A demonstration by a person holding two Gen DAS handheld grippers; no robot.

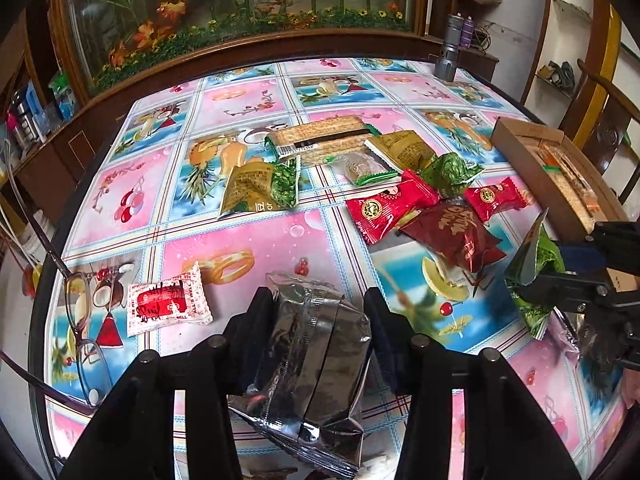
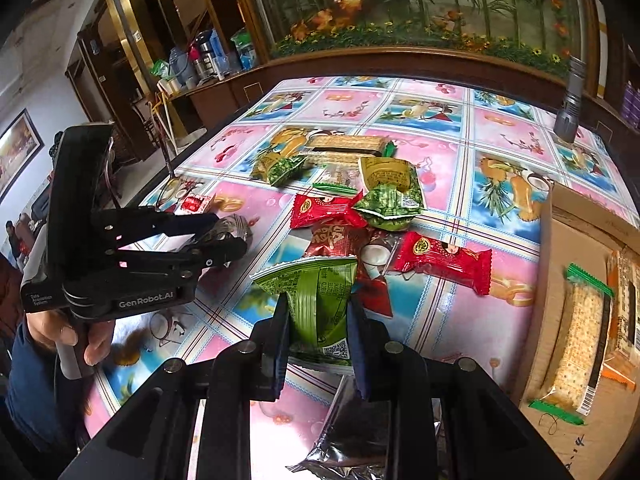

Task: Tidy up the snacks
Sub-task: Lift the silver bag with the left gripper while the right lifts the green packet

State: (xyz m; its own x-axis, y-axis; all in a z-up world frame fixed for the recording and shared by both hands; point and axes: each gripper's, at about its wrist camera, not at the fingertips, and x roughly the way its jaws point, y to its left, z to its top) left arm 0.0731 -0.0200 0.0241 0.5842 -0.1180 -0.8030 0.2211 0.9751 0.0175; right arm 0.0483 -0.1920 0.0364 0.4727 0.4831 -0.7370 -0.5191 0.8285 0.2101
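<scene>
Left claw (image 1: 320, 344) on silver packet (image 1: 316, 360), lengthwise.

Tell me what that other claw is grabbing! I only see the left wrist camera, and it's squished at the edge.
Observer: The right claw pinches a green snack packet from both sides.
Operator: Is anything inside the brown box?
Observer: Yes, a long cracker pack with green ends lies in the cardboard box.
Operator: Who's carrying the left claw with the silver packet?
Observer: A hand is wrapped around the handle below it.
</scene>
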